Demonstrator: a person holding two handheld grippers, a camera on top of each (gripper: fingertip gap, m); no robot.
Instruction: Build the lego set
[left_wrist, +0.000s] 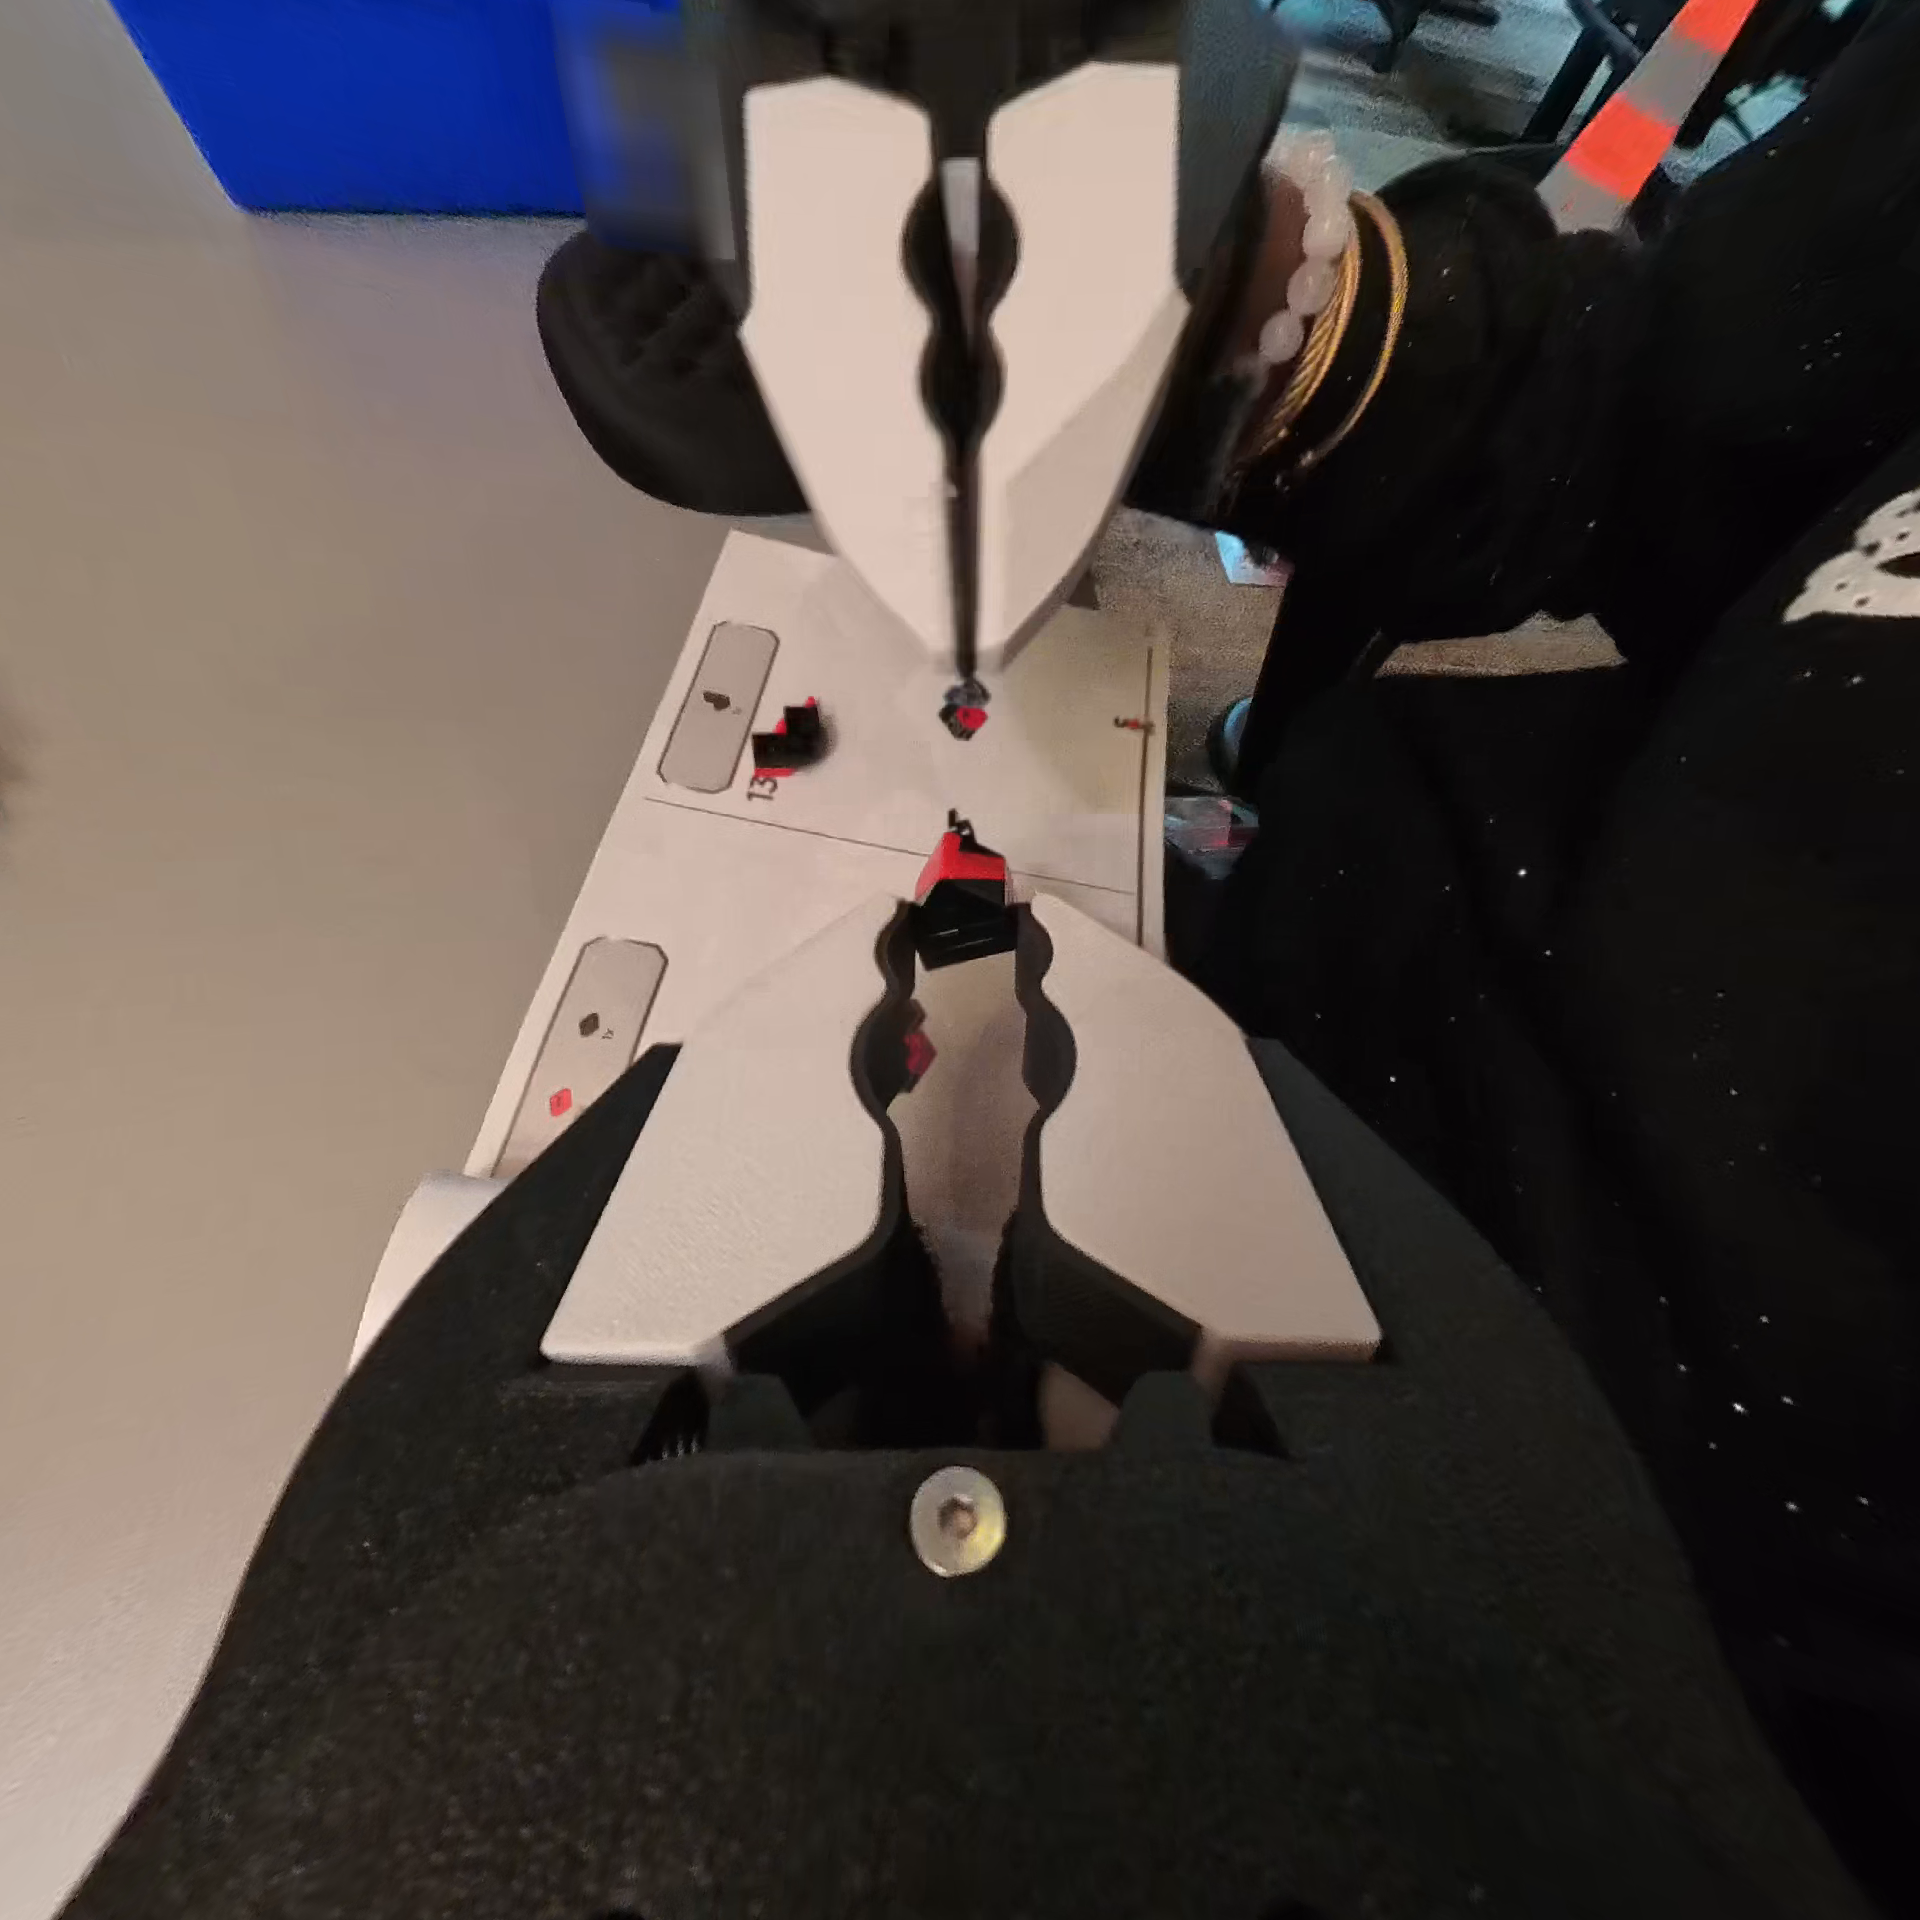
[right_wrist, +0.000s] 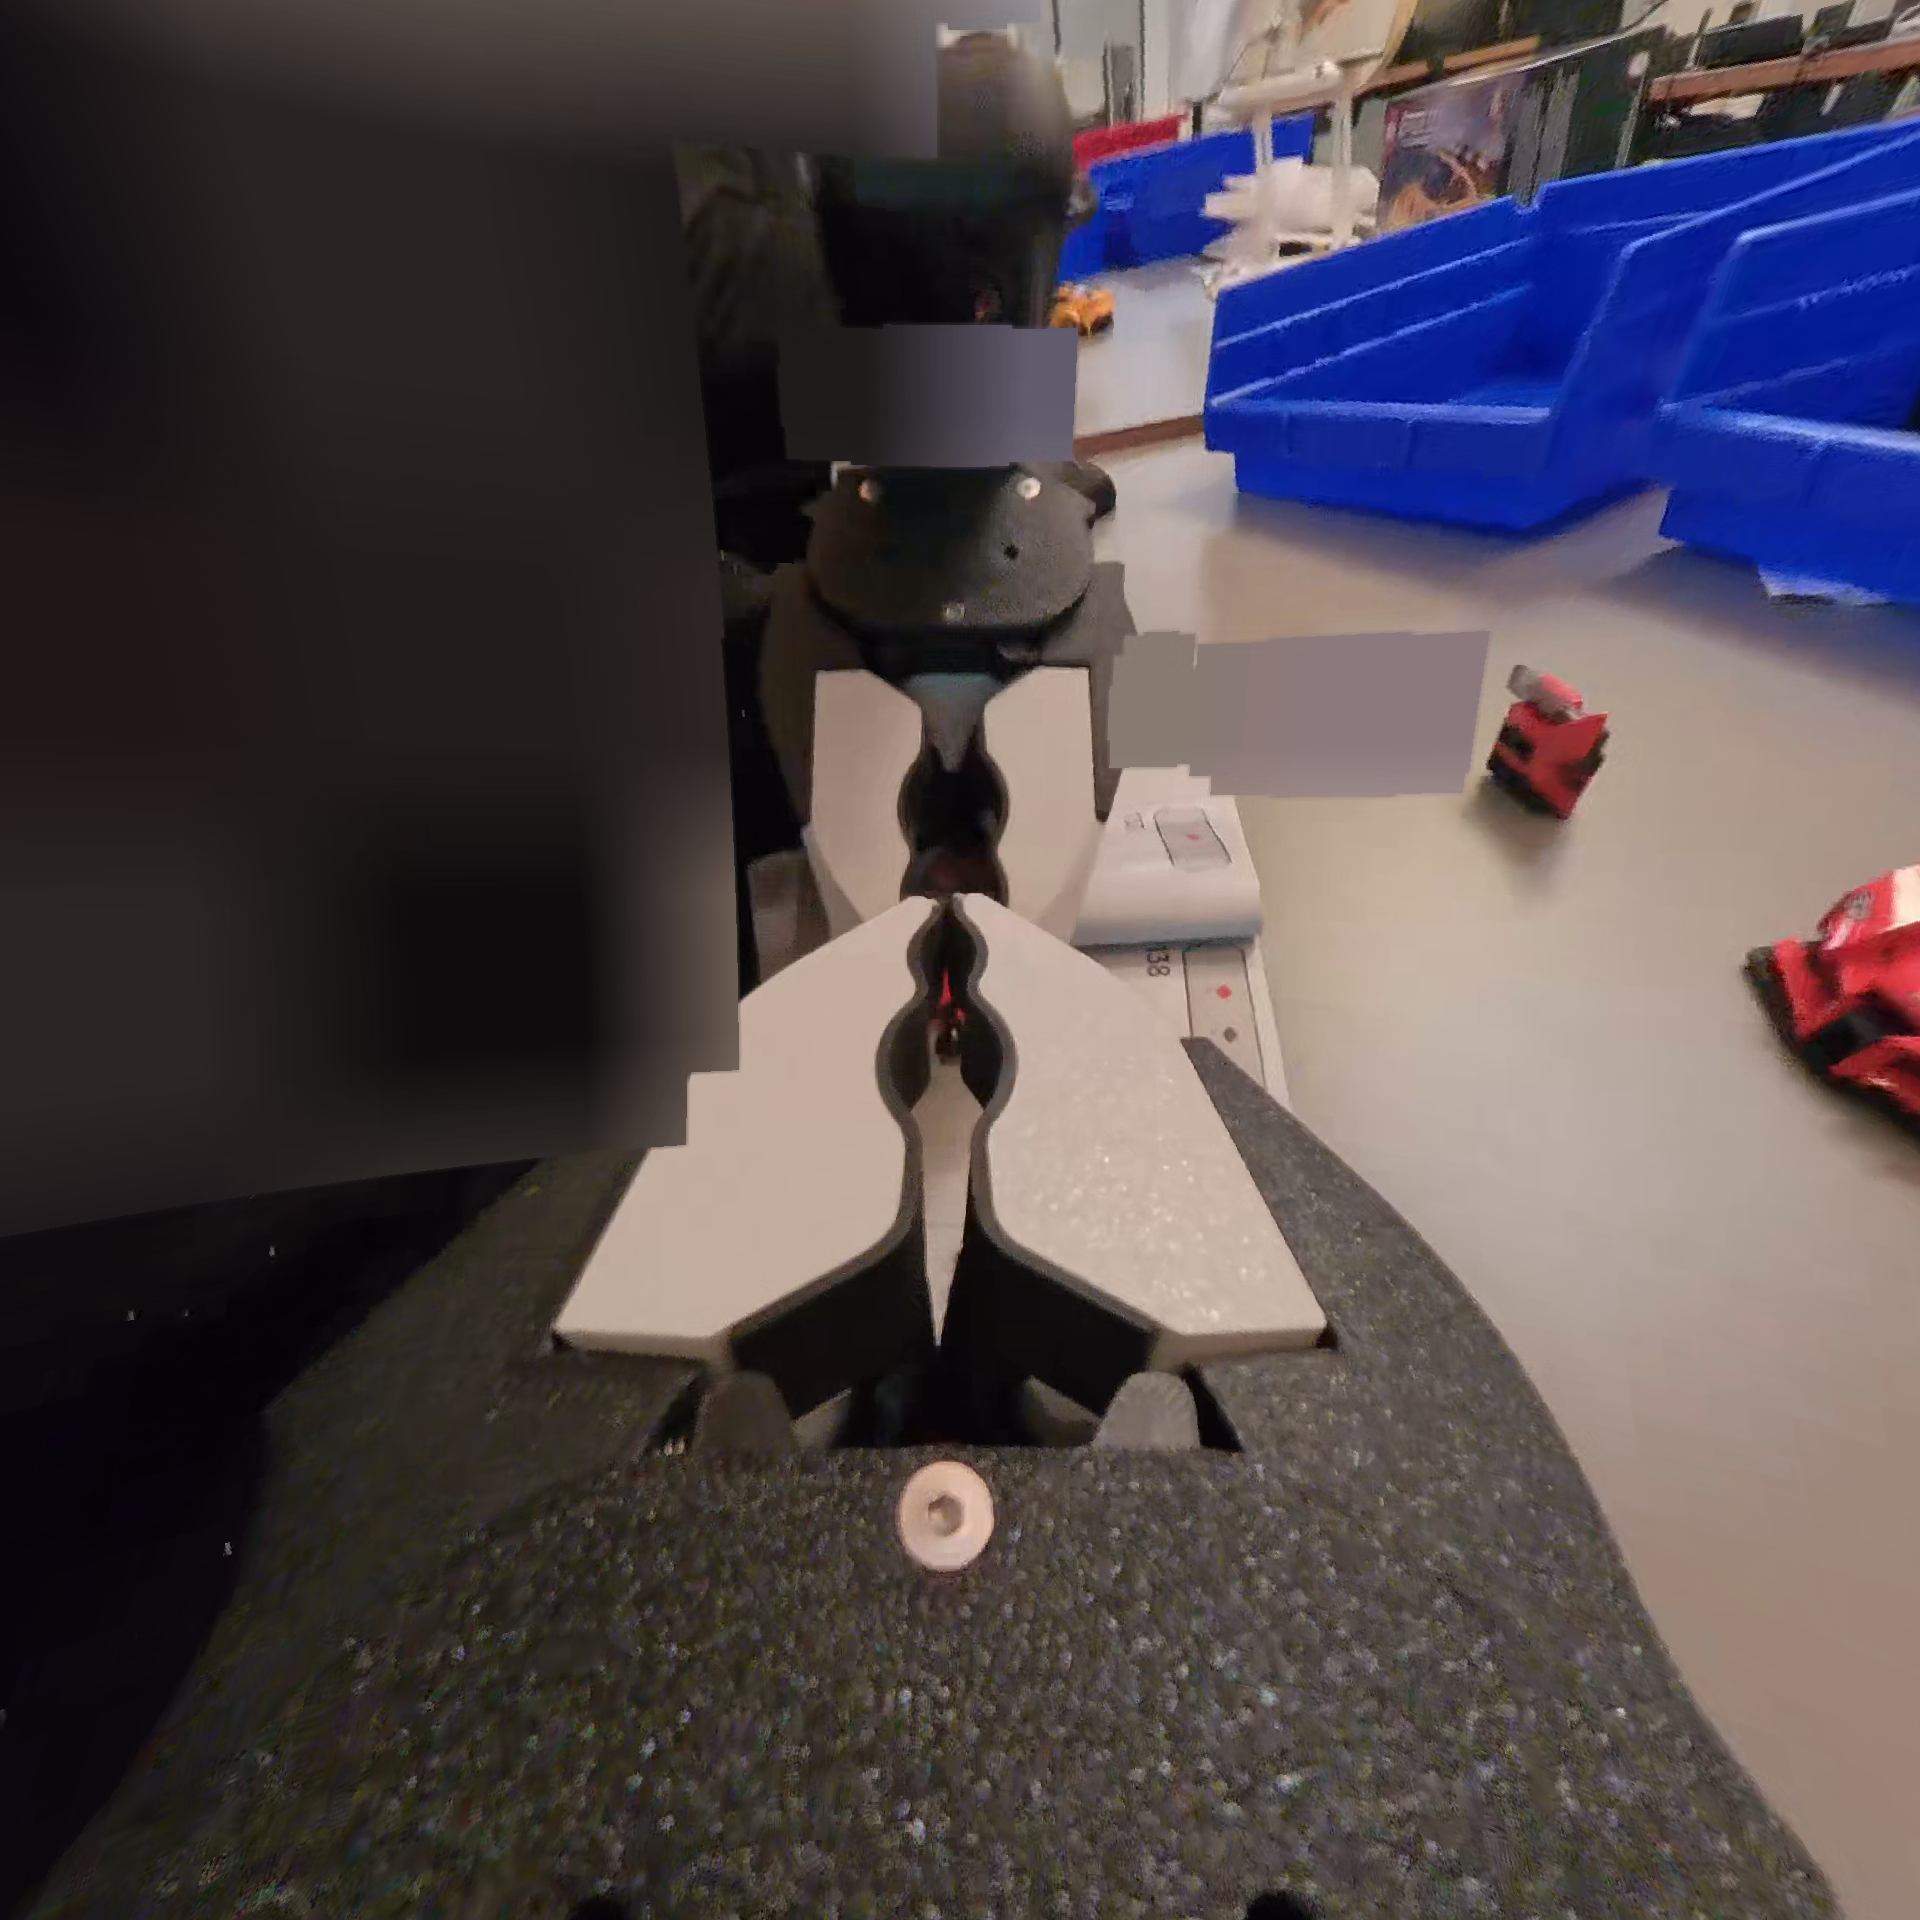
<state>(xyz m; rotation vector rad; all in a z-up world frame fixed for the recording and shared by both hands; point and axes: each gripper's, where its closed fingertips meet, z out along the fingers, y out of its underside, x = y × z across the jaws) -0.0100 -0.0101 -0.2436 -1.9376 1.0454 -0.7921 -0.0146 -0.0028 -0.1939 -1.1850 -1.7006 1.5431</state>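
My left gripper (left_wrist: 961, 914) is shut on a small black and red lego assembly (left_wrist: 961, 883), with a pad pressed on each side, above the open instruction booklet (left_wrist: 1039, 769). My right gripper (left_wrist: 966, 665) comes from the far side, tip to tip with the left one, and its fingers are shut. A tiny dark and red bit (left_wrist: 964, 715) shows just under its tips; I cannot tell whether it is a piece or print. In the right wrist view the right gripper (right_wrist: 948, 906) is closed, with the left gripper's fingers (right_wrist: 1039, 821) right behind it. Another black and red piece (left_wrist: 790, 732) lies on the page.
Blue bins (right_wrist: 1507, 384) stand at the back of the grey table (left_wrist: 260, 623), and one shows in the left wrist view (left_wrist: 395, 104). A red lego car (right_wrist: 1849, 997) and a small red and black build (right_wrist: 1548, 753) sit to the right. A black sleeve with bracelets (left_wrist: 1340, 312) is close by. Left tips to right tips: about 5 cm. Left tips and right tips are each some 20 cm from the red lego car (right_wrist: 1849, 997).
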